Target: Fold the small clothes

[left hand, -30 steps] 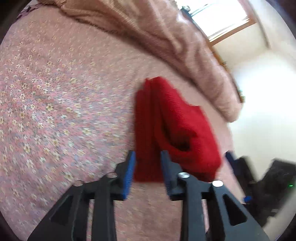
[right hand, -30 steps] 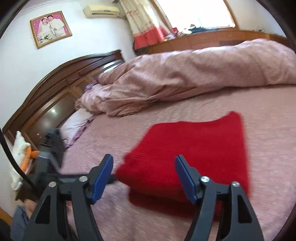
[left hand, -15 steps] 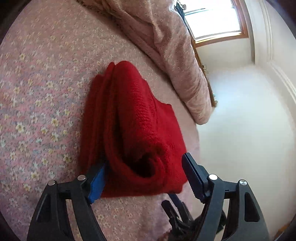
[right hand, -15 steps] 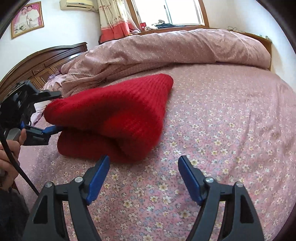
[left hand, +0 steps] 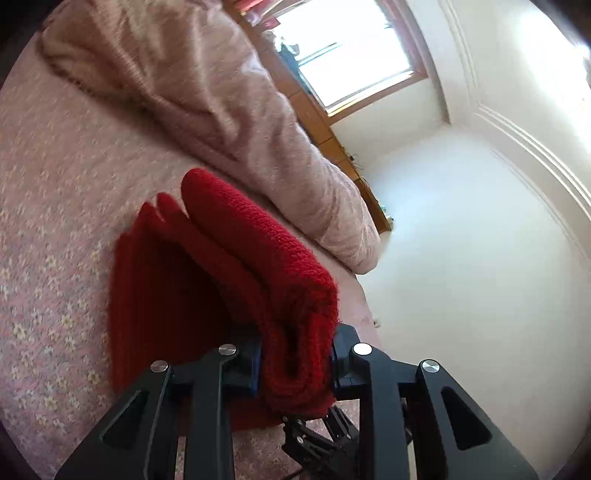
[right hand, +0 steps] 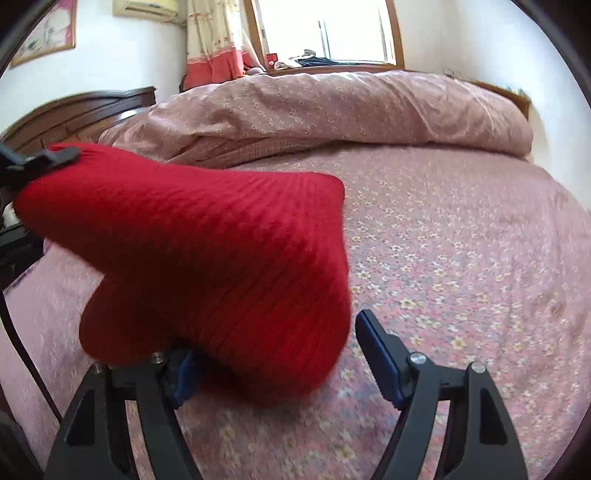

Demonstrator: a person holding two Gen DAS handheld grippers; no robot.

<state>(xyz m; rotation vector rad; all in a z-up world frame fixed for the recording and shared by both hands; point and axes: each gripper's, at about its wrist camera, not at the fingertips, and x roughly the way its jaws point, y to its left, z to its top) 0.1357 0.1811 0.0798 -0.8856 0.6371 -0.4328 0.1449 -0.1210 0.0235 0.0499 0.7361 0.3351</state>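
A folded red knit garment (left hand: 221, 280) lies on the pink floral bedsheet (left hand: 44, 206), one end raised off it. My left gripper (left hand: 295, 365) is shut on the thick folded edge of the garment. In the right wrist view the garment (right hand: 207, 258) fills the foreground, lifted at its left end, where the left gripper (right hand: 40, 160) shows. My right gripper (right hand: 284, 354) stands open around the garment's near corner; its left blue pad is partly hidden under the cloth.
A bunched pink quilt (right hand: 332, 110) lies along the far side of the bed. A dark wooden headboard (right hand: 74, 110) is at the left. A window (right hand: 325, 29) and white walls are beyond. The bed's edge is near the left gripper.
My left gripper has closed on the garment's folded edge and lifted it. My right gripper has moved in, so the garment now sits between its open fingers.
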